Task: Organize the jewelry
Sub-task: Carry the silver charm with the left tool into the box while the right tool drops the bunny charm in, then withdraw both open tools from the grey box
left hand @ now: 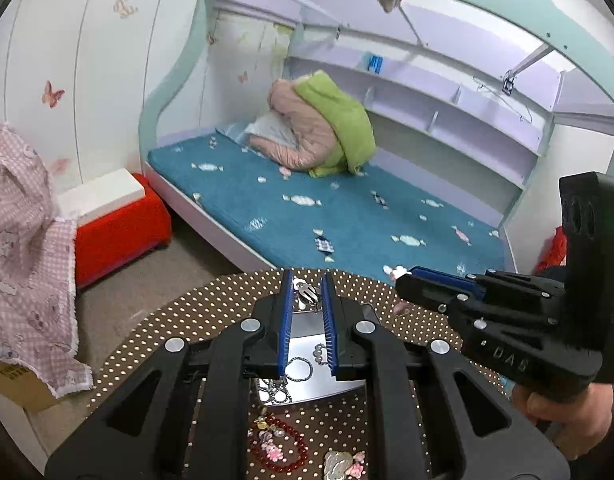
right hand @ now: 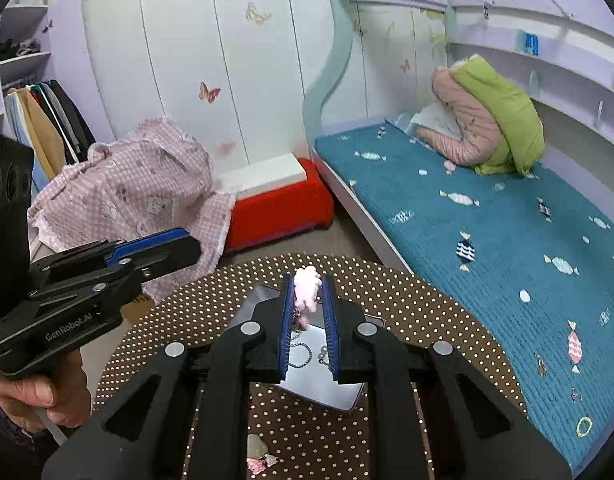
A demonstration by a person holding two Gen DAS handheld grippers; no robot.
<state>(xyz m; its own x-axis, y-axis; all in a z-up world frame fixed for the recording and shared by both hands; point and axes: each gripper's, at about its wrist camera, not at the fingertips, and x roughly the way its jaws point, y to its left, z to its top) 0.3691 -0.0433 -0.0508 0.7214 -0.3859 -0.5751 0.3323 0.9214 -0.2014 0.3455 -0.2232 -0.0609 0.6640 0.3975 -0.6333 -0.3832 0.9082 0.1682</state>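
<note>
Above the dotted tabletop (left hand: 211,312) near its far edge, the left gripper (left hand: 307,292) pinches a silver clip (left hand: 309,294); the right gripper (right hand: 307,292) clamps a pink charm (right hand: 308,286).

"GenRobot.AI" is printed in pale letters on the black side of the left hand-held gripper (right hand: 163,250), seen at the left of the right wrist view. On the right hand-held gripper (left hand: 405,276), the raised letters "DAS" can be made out, though only faintly.
</note>
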